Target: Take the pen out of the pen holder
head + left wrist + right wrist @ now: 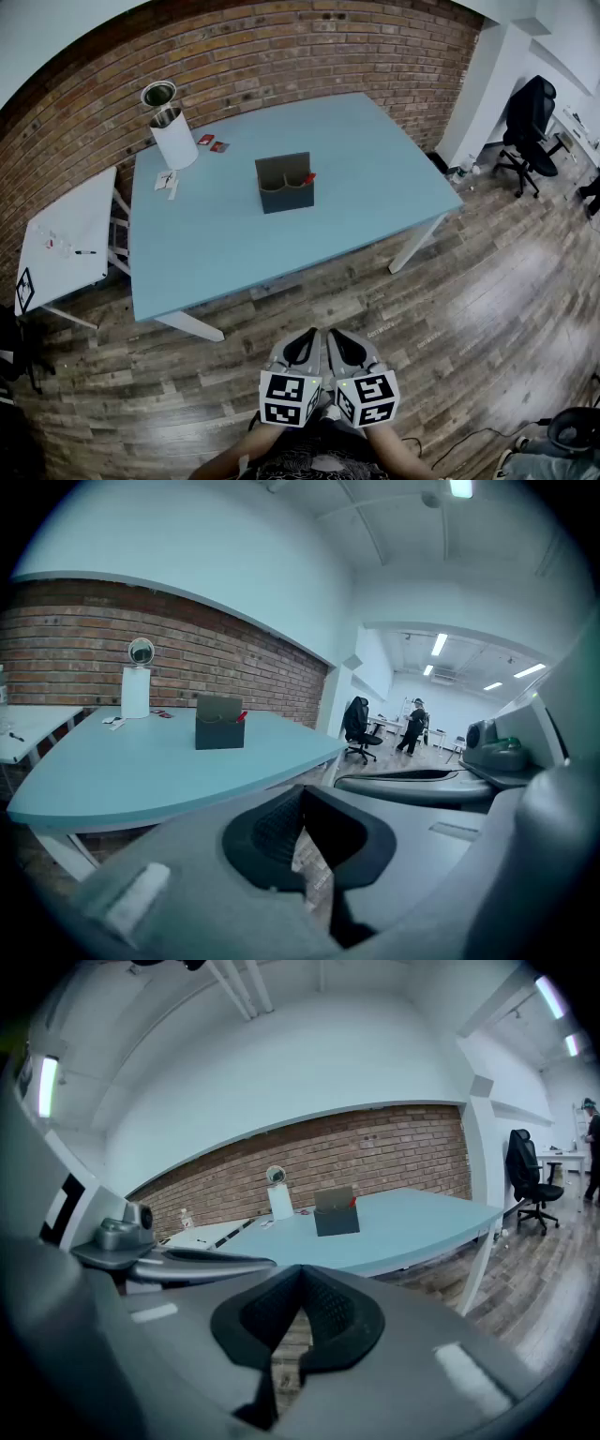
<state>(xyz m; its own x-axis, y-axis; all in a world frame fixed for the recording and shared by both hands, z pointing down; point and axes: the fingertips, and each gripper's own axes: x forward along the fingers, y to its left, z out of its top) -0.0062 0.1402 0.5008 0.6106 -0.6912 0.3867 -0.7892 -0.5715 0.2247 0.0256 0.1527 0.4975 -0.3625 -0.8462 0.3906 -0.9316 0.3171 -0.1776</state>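
Pen (pixel 308 177): only its red end shows, poking out of the right-hand compartment of the dark grey pen holder (pixel 285 185). The holder stands upright near the middle of the light blue surface (pixel 375 187), well apart from both claws.

At the far left, a small white side table (pixel 66 234) stands beside the blue surface, with a black marker (pixel 85 252) lying on it. On the surface's back left corner is a white cylinder (pixel 175 139) with a round shiny top. Some small papers (pixel 167 180) lie just in front of it and two small red cards (pixel 213 142) just to its right. The pen holder comes next, alone in open space.

Low in the head view, over the wooden floor (pixel 469 309), the left claw (pixel 307 336) and the right claw (pixel 335 336) are held side by side and close together, short of the surface's near edge. In each gripper view the dark pads meet at their tips with nothing between them: left claw (pixel 301 791) pressed together and empty, right claw (pixel 302 1290) likewise.

At the far right a black office chair (pixel 528 122) stands by the white wall.
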